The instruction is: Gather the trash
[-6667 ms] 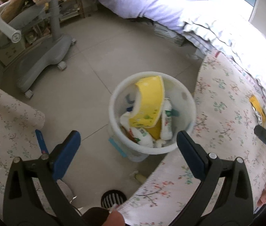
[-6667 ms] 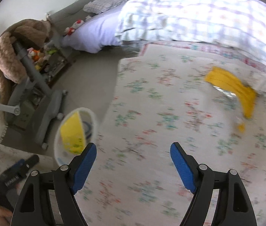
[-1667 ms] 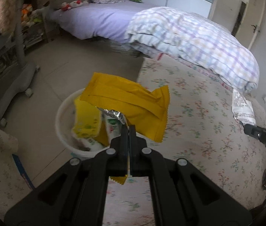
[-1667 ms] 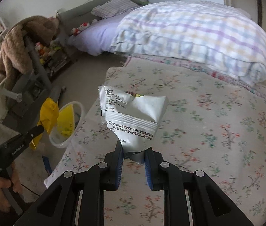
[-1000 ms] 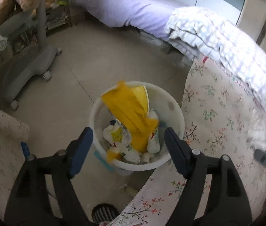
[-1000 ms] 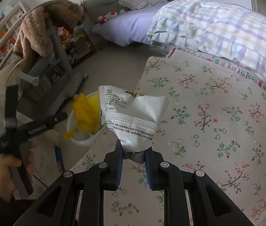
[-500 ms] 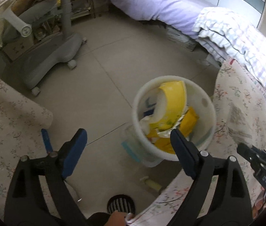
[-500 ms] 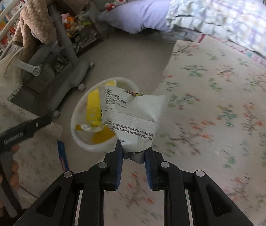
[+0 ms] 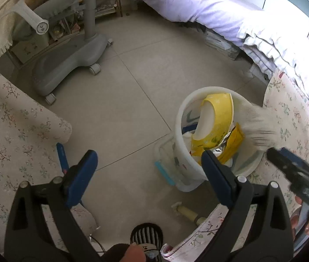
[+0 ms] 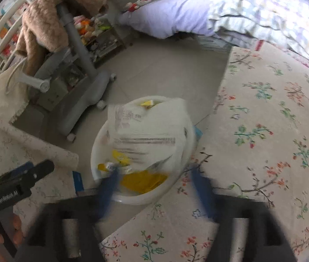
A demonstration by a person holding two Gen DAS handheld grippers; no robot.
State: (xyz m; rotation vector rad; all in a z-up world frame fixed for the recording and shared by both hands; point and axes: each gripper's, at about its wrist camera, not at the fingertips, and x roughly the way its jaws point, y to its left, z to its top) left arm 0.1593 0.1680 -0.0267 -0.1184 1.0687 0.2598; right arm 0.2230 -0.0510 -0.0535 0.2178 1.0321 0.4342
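A white bin [image 9: 184, 109] stands on the floor beside the floral bed and holds a yellow bowl [image 9: 220, 113] and a yellow wrapper [image 9: 234, 140]. In the right wrist view my right gripper [image 10: 154, 181] hangs blurred over the bin [image 10: 96, 146], its jaws opening. A white printed wrapper [image 10: 148, 131] drops loose above the bin, no pad touching it; the left wrist view shows it as a blurred white wrapper [image 9: 255, 122]. My left gripper [image 9: 148, 166] is above the floor left of the bin, jaws opening, nothing between them.
A grey wheeled stand [image 9: 67, 65] sits on the tiled floor at the back left. Floral covers [image 10: 274, 131] lie right and left of the bin. A clear tub [image 9: 165, 166] leans against the bin. A striped slipper [image 9: 146, 238] is below.
My right gripper has opened and let go of the white wrapper over the bin. The left gripper has swung left, so the bin now sits further right in its view.
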